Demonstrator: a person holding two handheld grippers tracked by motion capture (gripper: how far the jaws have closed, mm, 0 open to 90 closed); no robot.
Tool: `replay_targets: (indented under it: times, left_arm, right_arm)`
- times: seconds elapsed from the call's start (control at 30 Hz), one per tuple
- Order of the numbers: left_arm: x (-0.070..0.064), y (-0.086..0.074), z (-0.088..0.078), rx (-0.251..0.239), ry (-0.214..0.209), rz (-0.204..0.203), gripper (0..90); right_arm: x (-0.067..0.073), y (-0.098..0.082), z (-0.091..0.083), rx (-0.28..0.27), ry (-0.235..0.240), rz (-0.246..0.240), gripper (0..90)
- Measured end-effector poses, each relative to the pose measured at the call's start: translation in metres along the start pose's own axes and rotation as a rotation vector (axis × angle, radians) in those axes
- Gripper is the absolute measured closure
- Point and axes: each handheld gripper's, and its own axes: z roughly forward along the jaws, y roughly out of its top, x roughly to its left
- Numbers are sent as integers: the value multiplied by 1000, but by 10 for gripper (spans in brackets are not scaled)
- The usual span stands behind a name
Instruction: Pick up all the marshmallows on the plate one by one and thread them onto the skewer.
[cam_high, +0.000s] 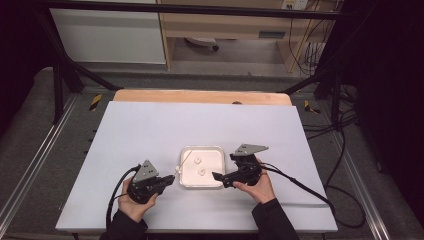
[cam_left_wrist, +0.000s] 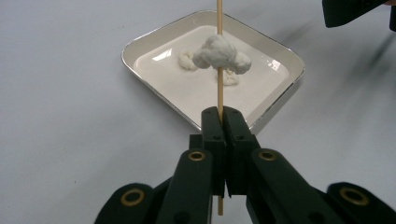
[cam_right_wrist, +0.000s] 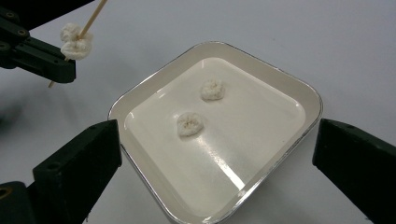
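Skewer: the wooden skewer (cam_left_wrist: 219, 88) carries one white dumpling-like piece (cam_left_wrist: 219, 53) threaded partway up, held over the near edge of the tray.
Left gripper: the left gripper (cam_left_wrist: 219, 119) is clamped tight on the skewer's lower end, keeping it steady for threading.
Tray: the square white tray (cam_right_wrist: 299, 88) holds two more pieces (cam_right_wrist: 190, 123), apart from each other.
Right gripper: the right gripper (cam_right_wrist: 215, 149) hovers with jaws spread wide and nothing between them, probably lining up for the nearer piece.
Table: a white tabletop (cam_high: 150, 130).
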Motion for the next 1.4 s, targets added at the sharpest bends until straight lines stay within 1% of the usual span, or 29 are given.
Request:
replay_targets:
  times: [0.2,0.33,0.4,0.47,0.5,0.57,0.73,0.9,0.97,1.07,1.33,1.4]
  left_arm:
    - [2,0,0,-4,0,-9,888]
    - [4,0,-1,-6,1,-12,888]
    - [5,0,-2,-7,0,-14,888]
    - [6,0,-2,-9,0,-16,888]
    - [6,0,-2,-9,0,-17,888]
    - [6,0,-2,-9,-1,-18,888]
    - [6,0,-2,-10,-2,-20,888]
    - [6,0,-1,-6,-3,-17,888]
    - [5,0,-1,-7,-2,-17,888]
    - [6,0,-1,-6,-2,-17,888]
    - [5,0,0,-4,-4,-18,888]
    - [5,0,0,-4,-4,-18,888]
  right_arm:
    - [4,8,11,23,-10,-8,16]
    - [7,14,21,43,-24,-18,18]
    - [9,16,27,52,-22,-18,24]
    - [11,18,32,65,-34,-30,26]
    - [12,19,35,69,-37,-38,31]
    - [12,20,39,68,-33,-32,37]
    - [14,22,48,89,-52,-52,60]
    - [14,21,55,85,-38,-57,118]
    - [13,19,58,98,-38,-67,138]
    - [13,16,63,116,-25,-68,165]
    - [15,10,71,128,-8,-94,309]
    - [16,8,72,131,-4,-108,352]
